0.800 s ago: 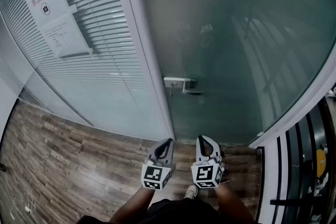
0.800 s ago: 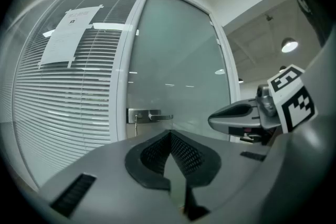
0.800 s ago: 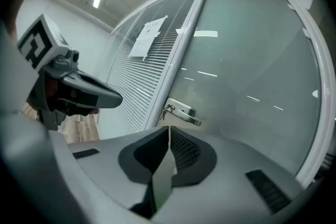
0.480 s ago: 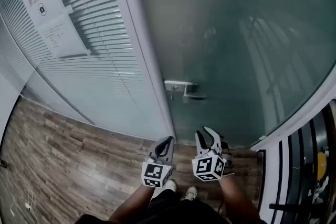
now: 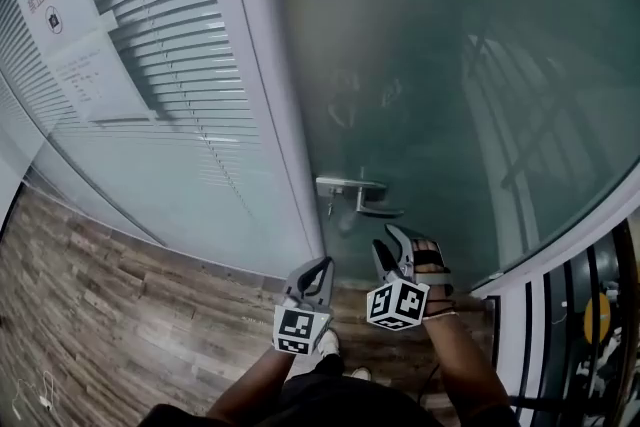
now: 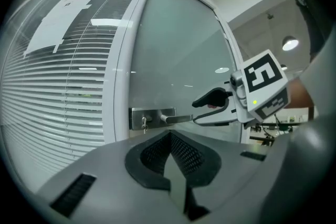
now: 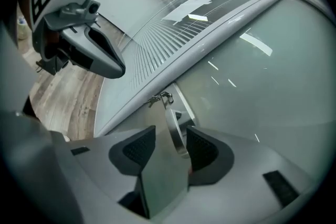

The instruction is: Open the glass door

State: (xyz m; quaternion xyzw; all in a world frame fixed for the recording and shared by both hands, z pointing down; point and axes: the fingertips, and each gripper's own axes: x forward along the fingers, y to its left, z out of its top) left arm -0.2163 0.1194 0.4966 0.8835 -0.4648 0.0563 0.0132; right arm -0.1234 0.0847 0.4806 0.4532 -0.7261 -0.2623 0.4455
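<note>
The frosted glass door [image 5: 450, 95] bears a metal lever handle [image 5: 372, 198] on a lock plate [image 5: 338, 185], with a key [image 6: 144, 123] hanging from it. My right gripper [image 5: 392, 243] reaches up just under the lever. In the right gripper view the handle [image 7: 176, 131] lies between the jaws of the right gripper [image 7: 170, 137], which stand open, pads off the metal. My left gripper [image 5: 320, 267] hangs lower, by the white door frame [image 5: 285, 115], shut and empty. From the left gripper [image 6: 169, 136] I see the right gripper [image 6: 202, 112] at the lever's end [image 6: 176, 119].
Left of the frame a glass partition with slatted blinds [image 5: 160, 65] carries a paper notice [image 5: 60, 25]. Wood-pattern floor [image 5: 100, 315] runs along its foot. Dark-framed glazing [image 5: 560, 315] stands at the right. A person's shoe [image 5: 328, 343] shows below the grippers.
The right gripper has risen from beside the left one up to the door handle. The view has drawn closer to the door. The left gripper has stayed low.
</note>
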